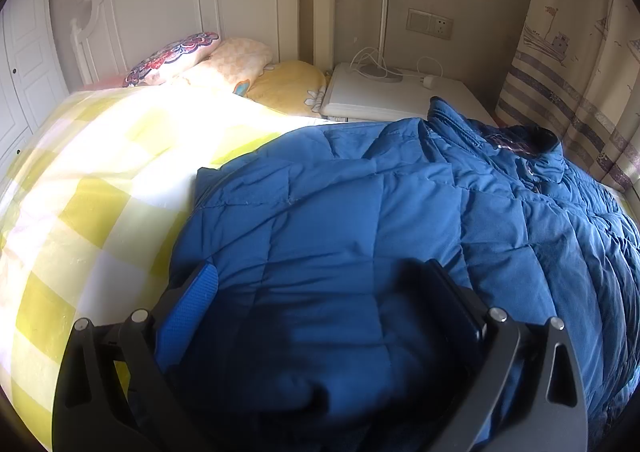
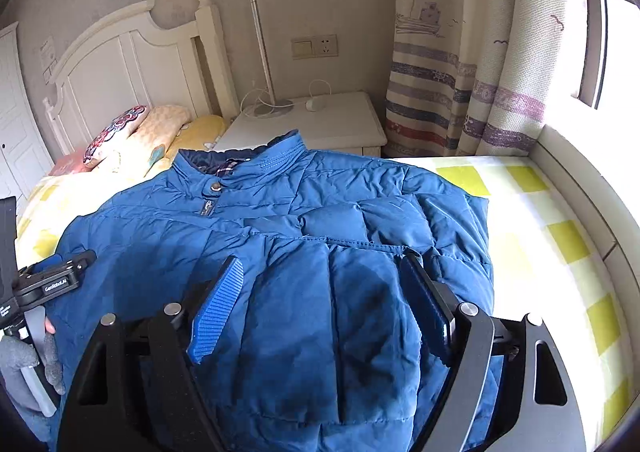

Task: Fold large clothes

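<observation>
Bedroom scene, both wrist views. The blue quilted jacket [image 2: 304, 236] lies spread on the bed [image 2: 532, 211], front side up, its collar [image 2: 248, 159] toward the headboard [image 2: 120, 63] and the pillows [image 2: 160, 135]. It rests on a yellow-and-white checked cover [image 1: 92, 187], which is bare on both sides of it.

Right gripper [image 2: 320, 308]: I see its jaws standing wide, the blue ribbed pad [image 2: 218, 316] on the left of the view and the dark finger on the right. A puffed fold of the jacket's lower part sits between them; the pads do not appear to press on it, though I cannot rule out light contact at the edges.

Left gripper [image 1: 320, 300]: the jaws also stand wide over the jacket's quilted surface near its edge beside the checked cover. Nothing is pinched between them. In the right wrist view this gripper appears at the left border, held by a hand in a grey glove [image 2: 24, 360].

Background: a white nightstand [image 2: 328, 123] next to the bed carries a lamp [image 2: 264, 51] and a white cable; a striped curtain [image 2: 452, 91] with a ship drawing hangs by the window [image 2: 620, 63].
</observation>
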Demonstrator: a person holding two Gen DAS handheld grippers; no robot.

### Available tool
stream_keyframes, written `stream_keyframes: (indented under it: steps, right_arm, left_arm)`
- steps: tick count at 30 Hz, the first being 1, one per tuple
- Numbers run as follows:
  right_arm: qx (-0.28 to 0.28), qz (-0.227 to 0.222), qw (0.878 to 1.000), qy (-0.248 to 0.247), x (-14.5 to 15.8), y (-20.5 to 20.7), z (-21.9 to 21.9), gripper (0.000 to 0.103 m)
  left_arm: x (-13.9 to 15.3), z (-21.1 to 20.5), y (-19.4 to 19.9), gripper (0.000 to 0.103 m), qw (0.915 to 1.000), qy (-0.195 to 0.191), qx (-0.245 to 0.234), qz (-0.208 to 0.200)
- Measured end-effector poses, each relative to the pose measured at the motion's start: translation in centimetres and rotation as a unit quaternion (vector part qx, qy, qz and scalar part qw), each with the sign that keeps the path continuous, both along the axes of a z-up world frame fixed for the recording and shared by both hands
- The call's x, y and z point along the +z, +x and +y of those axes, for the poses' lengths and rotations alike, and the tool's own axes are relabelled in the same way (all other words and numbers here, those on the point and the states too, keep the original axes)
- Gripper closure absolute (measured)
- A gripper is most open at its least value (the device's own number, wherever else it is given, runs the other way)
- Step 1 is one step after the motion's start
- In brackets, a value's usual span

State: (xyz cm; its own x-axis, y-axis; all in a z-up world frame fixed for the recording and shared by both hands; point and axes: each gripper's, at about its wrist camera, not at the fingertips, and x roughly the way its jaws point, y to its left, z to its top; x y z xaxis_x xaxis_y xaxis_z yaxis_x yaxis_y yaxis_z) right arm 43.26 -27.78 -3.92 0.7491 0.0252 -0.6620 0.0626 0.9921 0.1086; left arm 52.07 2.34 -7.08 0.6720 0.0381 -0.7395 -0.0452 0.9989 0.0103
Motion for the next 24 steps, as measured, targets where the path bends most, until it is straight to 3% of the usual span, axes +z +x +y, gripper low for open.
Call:
stream_keyframes:
  steps: [4,12,20,22,24]
  right_arm:
    - [0.047,0.049,0.996,-0.058,-3.5,-0.4,1.9,0.019]
    - [0.042,0.070,0.996,-0.043,-4.4,0.0,1.7,0.017]
    - [0.050,0.071,0.996,-0.003,-3.8,0.2,0.7,0.015]
    - [0.044,0.082,0.996,-0.016,-2.6,-1.0,0.8,0.016]
    - [0.043,0.046,0.998,0.003,-0.3,-3.9,1.0,0.016]
  left_arm:
    - [0.0,0.0,0.0,0.002,1.0000,0.000,0.000,0.000]
    - [0.0,0.0,0.1,0.002,1.0000,-0.004,-0.001,-0.001]
    - [0.1,0.2,-0.1,0.002,0.9998,-0.018,-0.013,0.005]
    - [1.0,0.0,-1.5,0.004,0.9996,0.018,-0.012,0.017]
    - [3.1,-0.2,-4.9,0.004,0.9995,-0.003,-0.029,-0.015]
